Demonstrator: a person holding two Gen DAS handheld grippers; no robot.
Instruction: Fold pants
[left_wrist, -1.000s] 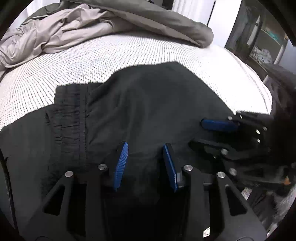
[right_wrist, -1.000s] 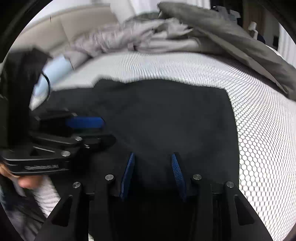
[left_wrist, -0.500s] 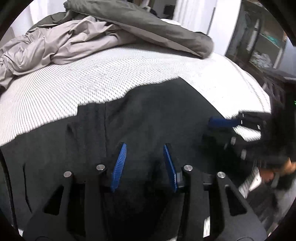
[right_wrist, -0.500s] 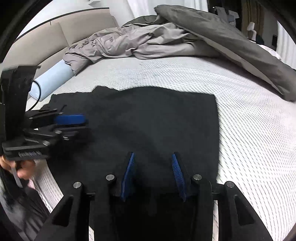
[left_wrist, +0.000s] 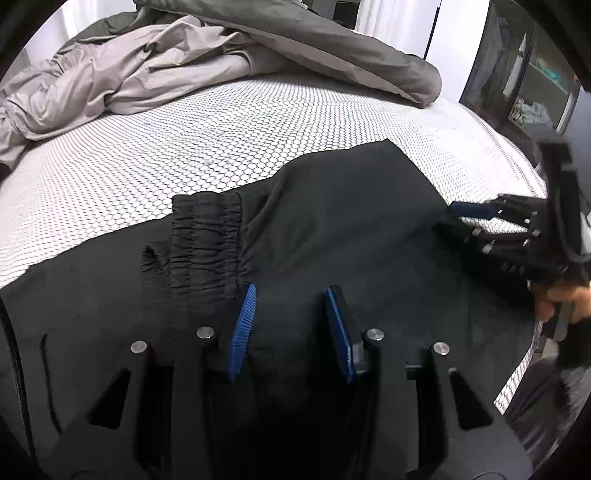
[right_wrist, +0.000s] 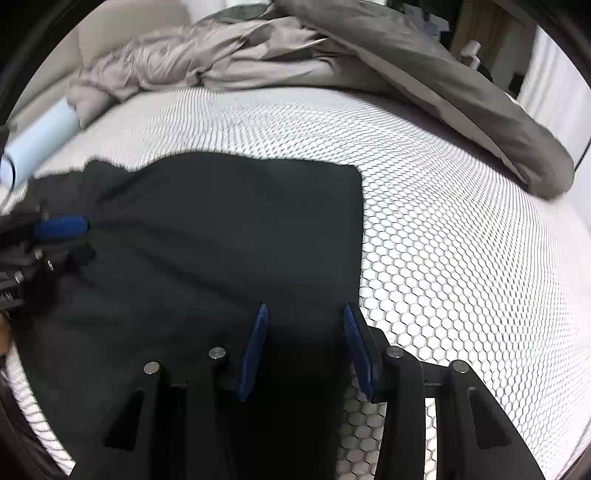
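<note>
Pants lie folded on the bed, both hand-held grippers part-open above them

Pants (left_wrist: 332, 229), black, lie flat on the near part of the bed (left_wrist: 229, 125), whose cover is white with a honeycomb pattern. In the left wrist view the gathered elastic waistband (left_wrist: 207, 240) lies on top of the dark cloth, left of centre and just beyond the blue pads. In the right wrist view the cloth shows a straight right edge and a squared far-right corner, with bare bed cover to the right of it.

The left hand-held gripper (left_wrist: 290, 325) hangs over the cloth with its jaws at a middling gap; cloth shows in the gap, but the pads pinch nothing that I can see. The right hand-held gripper (right_wrist: 304, 347) stands the same way, jaws partly apart, above the right edge of the pants, its right pad over the line where cloth meets bed cover (whether either set of tips touches the cloth, I cannot tell).

Each gripper also shows, blurred, at the edge of the other's view. A hand (left_wrist: 565, 299) grips the right one at the far right of the left wrist view.

A rumpled grey duvet (right_wrist: 332, 48) is heaped across the far side of the bed. A pale blue roll (right_wrist: 40, 136) lies at the far left.
</note>
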